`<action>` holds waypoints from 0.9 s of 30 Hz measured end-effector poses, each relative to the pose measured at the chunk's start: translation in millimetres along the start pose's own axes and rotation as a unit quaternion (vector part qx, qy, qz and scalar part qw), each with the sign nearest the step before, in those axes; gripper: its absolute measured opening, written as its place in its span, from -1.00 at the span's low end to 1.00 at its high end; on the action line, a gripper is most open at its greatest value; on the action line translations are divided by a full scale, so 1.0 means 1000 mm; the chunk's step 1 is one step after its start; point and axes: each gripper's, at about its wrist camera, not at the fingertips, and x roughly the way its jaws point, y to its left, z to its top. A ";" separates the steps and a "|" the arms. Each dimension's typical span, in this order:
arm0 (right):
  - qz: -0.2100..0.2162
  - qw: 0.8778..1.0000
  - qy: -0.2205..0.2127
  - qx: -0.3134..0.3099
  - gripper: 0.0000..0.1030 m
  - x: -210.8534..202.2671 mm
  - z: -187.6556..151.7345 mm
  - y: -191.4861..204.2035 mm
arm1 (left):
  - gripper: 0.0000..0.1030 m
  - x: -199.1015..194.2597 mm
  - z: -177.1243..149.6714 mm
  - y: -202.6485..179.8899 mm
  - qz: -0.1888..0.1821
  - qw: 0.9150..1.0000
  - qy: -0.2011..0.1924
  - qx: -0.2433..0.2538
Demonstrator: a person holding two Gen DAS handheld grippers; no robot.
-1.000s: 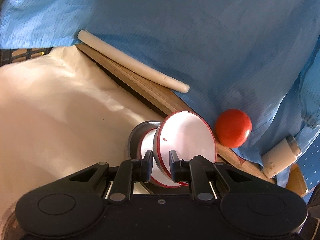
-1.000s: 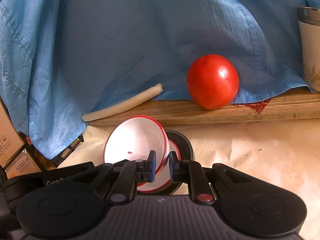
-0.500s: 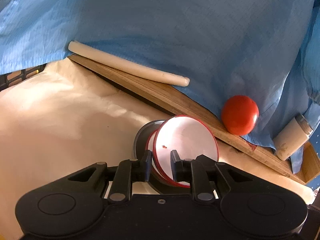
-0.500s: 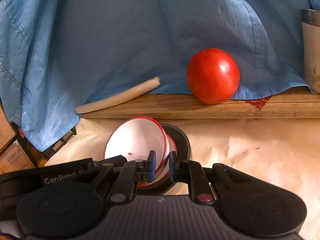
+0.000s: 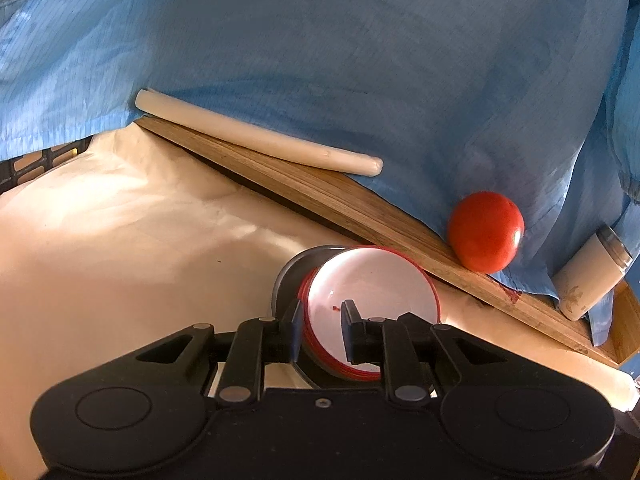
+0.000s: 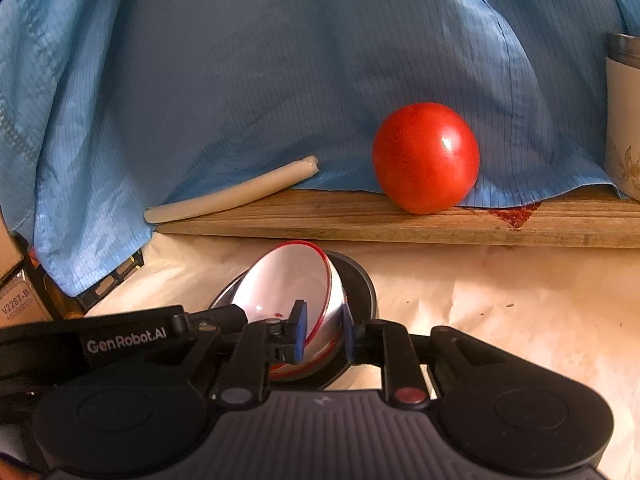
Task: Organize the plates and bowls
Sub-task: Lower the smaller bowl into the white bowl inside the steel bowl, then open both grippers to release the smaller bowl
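Closest to us, both grippers are on the same stack of dishes. Our left gripper (image 5: 320, 330) has one finger inside the white red-rimmed bowl (image 5: 376, 292) and the other behind its wall, so it's pinching the near rim. Our right gripper (image 6: 322, 330) does the same from the other side, its blue-padded fingers (image 6: 299, 330) clamped across the bowl's edge (image 6: 288, 280). The bowl is tilted up on its side, mouth facing the left camera, and it's nested against at least one more red-rimmed dish; we can't tell how many. Right behind that sits a dark round plate (image 5: 292, 272), partly hidden, resting on the cream paper sheet (image 5: 140, 232) that covers the table.

A bit further back there's a wooden board (image 6: 400, 220) with a reddish stain at its edge. On it sits a shiny red tomato (image 6: 426, 156), a long pale cream stick (image 6: 232, 194) off to the left, and a cream tumbler with a metal rim (image 5: 592, 276) over at the right end. Behind everything hangs a rumpled blue cloth (image 6: 280, 80), draped onto the board.
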 end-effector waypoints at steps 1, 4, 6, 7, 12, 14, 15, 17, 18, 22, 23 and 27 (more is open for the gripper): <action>-0.001 1.000 0.000 -0.001 -0.60 0.000 0.000 0.000 | -0.60 0.000 0.000 0.000 -0.001 1.000 0.000 0.000; 0.000 1.000 -0.002 -0.002 -0.60 0.000 0.000 0.000 | -0.59 0.000 0.000 0.001 -0.002 1.000 -0.001 -0.001; 0.000 1.000 -0.002 -0.003 -0.61 0.001 -0.001 0.000 | -0.59 0.000 0.000 0.001 -0.002 1.000 -0.001 -0.001; -0.001 1.000 -0.003 -0.005 -0.60 0.001 -0.001 0.000 | -0.59 0.000 0.000 0.002 -0.002 1.000 -0.001 -0.002; -0.005 1.000 -0.007 -0.012 -0.60 0.000 -0.003 0.002 | -0.56 -0.002 0.001 0.003 -0.002 1.000 -0.006 -0.006; -0.002 1.000 -0.007 -0.010 -0.55 0.000 -0.003 0.001 | -0.51 -0.003 0.002 0.003 -0.003 1.000 -0.007 -0.009; 0.000 1.000 -0.006 -0.009 -0.53 0.000 -0.004 0.000 | -0.50 -0.003 0.002 0.003 -0.003 1.000 -0.008 -0.012; 0.003 1.000 -0.007 -0.008 -0.53 0.000 -0.004 -0.001 | -0.49 -0.004 0.003 0.004 -0.004 1.000 -0.007 -0.015; 0.004 1.000 -0.007 -0.009 -0.51 0.000 -0.004 -0.001 | -0.48 -0.004 0.003 0.005 -0.006 1.000 -0.007 -0.017; 0.014 1.000 -0.012 -0.009 -0.29 -0.004 -0.003 -0.003 | -0.39 -0.006 0.005 0.007 -0.008 1.000 -0.009 -0.027; 0.017 1.000 -0.014 -0.007 -0.26 -0.006 -0.003 -0.004 | -0.36 -0.006 0.005 0.008 -0.008 1.000 -0.010 -0.028; 0.027 0.999 -0.024 0.001 -0.10 -0.014 -0.001 -0.009 | -0.20 -0.010 0.007 0.008 -0.007 0.999 -0.017 -0.028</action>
